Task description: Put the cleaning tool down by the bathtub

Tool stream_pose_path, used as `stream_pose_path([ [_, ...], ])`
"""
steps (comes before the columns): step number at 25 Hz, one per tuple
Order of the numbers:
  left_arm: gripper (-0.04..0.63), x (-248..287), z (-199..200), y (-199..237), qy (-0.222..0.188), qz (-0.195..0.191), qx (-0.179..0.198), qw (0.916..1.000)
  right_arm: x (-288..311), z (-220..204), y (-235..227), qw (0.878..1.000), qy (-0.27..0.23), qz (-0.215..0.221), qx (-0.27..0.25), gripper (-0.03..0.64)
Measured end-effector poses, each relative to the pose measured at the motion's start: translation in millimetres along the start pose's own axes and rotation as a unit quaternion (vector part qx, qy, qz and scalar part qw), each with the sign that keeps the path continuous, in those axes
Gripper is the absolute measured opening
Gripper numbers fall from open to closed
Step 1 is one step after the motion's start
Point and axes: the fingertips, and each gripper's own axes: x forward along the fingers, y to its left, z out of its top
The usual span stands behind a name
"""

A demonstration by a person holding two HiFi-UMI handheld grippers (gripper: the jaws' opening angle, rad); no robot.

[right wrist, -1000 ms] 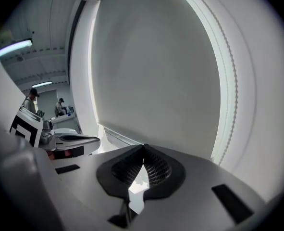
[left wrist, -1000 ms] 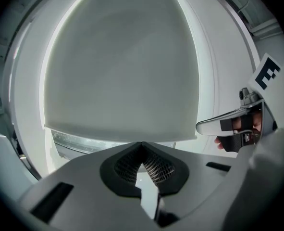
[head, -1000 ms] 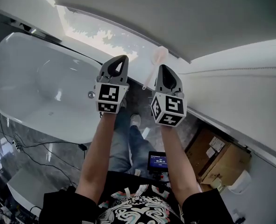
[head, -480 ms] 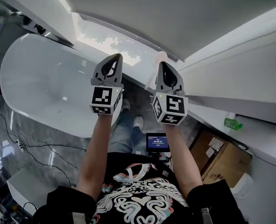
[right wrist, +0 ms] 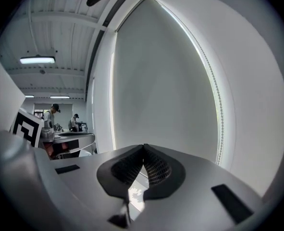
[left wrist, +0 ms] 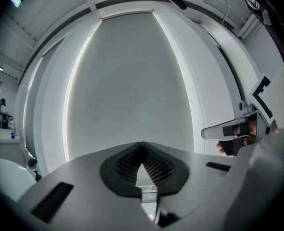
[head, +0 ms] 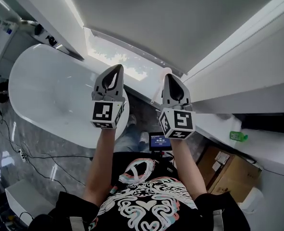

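A white bathtub [head: 50, 95] lies below my left gripper [head: 118, 67] in the head view. The cleaning tool [head: 155, 93], a pale pink brush on a thin handle, stands between the tub's end and the window wall. Its head is partly hidden behind my right gripper [head: 168, 76], and no jaw touches it. Both grippers are held up side by side, pointing at the window blind. In the left gripper view, my left gripper [left wrist: 142, 144] is shut with nothing in it. My right gripper [right wrist: 143, 147] is likewise shut and empty in the right gripper view.
A cardboard box [head: 228, 170] sits on the floor at the right, under a white counter with a green bottle [head: 238, 136]. A small screen [head: 159, 142] hangs at my chest. Cables [head: 36, 153] run over the grey floor beside a white box [head: 26, 196]. Two people [right wrist: 53, 113] stand far off.
Both grippers have risen together, still shut. The head view has tilted up, so the tub and brush sit lower and more blind and ceiling show.
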Motion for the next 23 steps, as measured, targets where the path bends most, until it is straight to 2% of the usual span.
stream_pose_path([
  [4, 0.009, -14, 23, 9, -0.022, 0.013, 0.005, 0.9997, -12, 22, 2, 1.000, -0.022, -0.007, -0.013, 0.025],
  [9, 0.009, -12, 41, 10, -0.038, 0.012, 0.014, 0.9991, -11, 32, -3, 0.999, -0.032, -0.016, -0.026, 0.026],
  [23, 0.009, -12, 50, 3, -0.049, 0.000, 0.025, 0.9985, -16, 41, -6, 0.998, -0.040, -0.031, -0.031, 0.025],
])
